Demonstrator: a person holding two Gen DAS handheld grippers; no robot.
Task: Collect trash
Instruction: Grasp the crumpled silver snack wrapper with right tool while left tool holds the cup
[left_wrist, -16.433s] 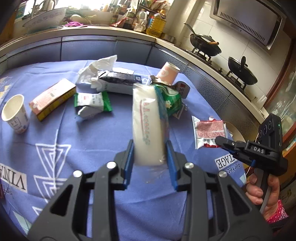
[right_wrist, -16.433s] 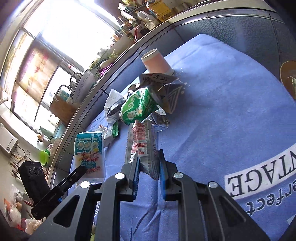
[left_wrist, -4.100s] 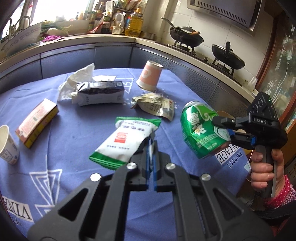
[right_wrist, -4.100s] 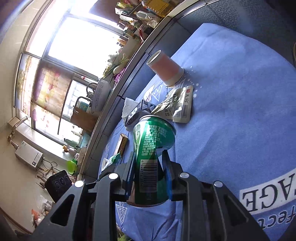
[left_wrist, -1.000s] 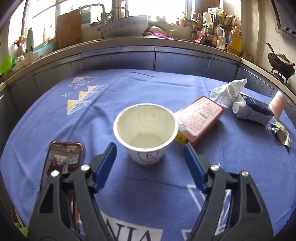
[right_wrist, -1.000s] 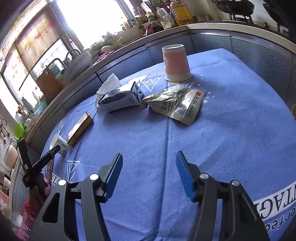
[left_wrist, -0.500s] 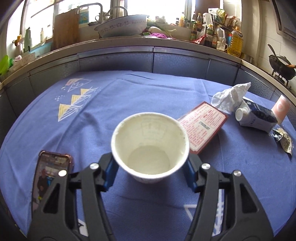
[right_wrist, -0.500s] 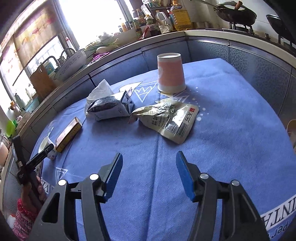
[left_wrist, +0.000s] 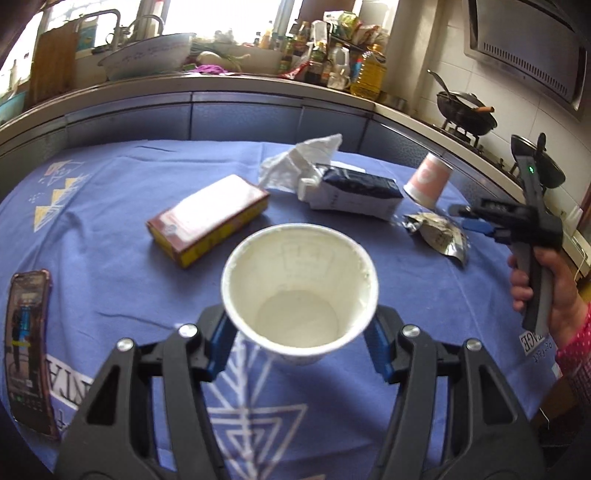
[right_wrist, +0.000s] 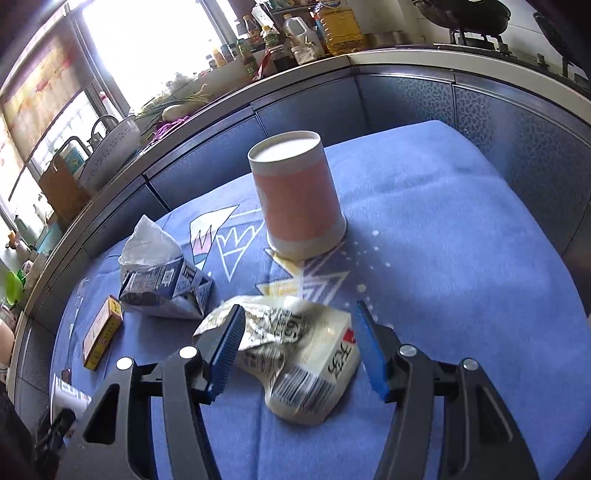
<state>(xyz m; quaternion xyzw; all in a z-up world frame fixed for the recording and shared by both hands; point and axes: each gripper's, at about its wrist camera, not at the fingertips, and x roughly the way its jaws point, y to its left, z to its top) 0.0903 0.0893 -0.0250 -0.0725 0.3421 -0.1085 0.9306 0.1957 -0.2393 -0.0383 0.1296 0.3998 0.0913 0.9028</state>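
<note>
The left gripper (left_wrist: 300, 338) has just closed its blue pads on a white paper cup (left_wrist: 299, 291), held above the blue tablecloth (left_wrist: 110, 192), while the right gripper (right_wrist: 297, 350) hangs wide open over a crumpled foil wrapper (right_wrist: 295, 350).

Two paper cups: white (left_wrist: 299, 291), pink (left_wrist: 427, 182). One carton (left_wrist: 352, 192), one box (left_wrist: 208, 218), one tissue (left_wrist: 299, 162), one wrapper (left_wrist: 437, 230), one phone (left_wrist: 26, 345).

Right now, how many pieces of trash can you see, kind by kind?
Paper cups: 2, white, pink
Cartons: 1
Boxes: 1
Tissues: 1
Wrappers: 1
Total: 6
</note>
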